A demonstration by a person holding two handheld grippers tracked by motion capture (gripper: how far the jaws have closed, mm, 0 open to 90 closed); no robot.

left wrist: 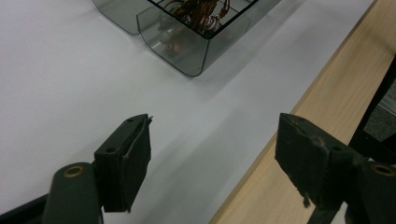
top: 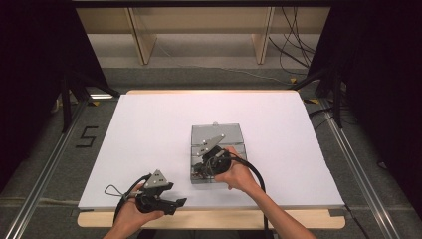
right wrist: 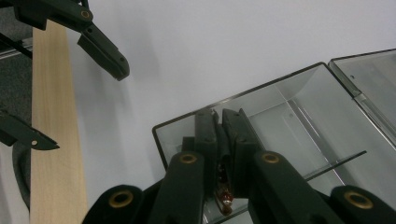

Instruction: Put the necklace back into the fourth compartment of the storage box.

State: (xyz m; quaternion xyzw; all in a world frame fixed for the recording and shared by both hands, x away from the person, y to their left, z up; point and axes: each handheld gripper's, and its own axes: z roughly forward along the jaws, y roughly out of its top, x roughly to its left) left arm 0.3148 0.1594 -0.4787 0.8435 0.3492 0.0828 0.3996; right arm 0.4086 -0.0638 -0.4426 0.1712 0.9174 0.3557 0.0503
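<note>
**Right gripper view: jaws pinch a small part inside the compartment box**

Right gripper view shows the right gripper [right wrist: 226, 140] dipped into a corner compartment of the smoky clear plastic compartment box [right wrist: 299, 112], its jaws pressed almost together on a small reddish-brown component [right wrist: 226, 196], too small to name. The box lies just right of the worktop's middle, nearer the near edge, with its lid [top: 217, 133] folded back toward the far edge.

The left gripper [top: 169, 202] hovers at the near-left edge, jaws spread and holding nothing. In the left gripper view the near compartment holds a tangle of coppery parts [left wrist: 196, 11]; judging by that, most of the sorting or picking is yet to be done, and this pick looks grasped but not lifted.

A white sheet [top: 149, 129] covers the pale wood worktop [top: 209, 219]. Beyond lie grey carpet, black cables [top: 293, 45], dark curtains and wooden legs.
</note>
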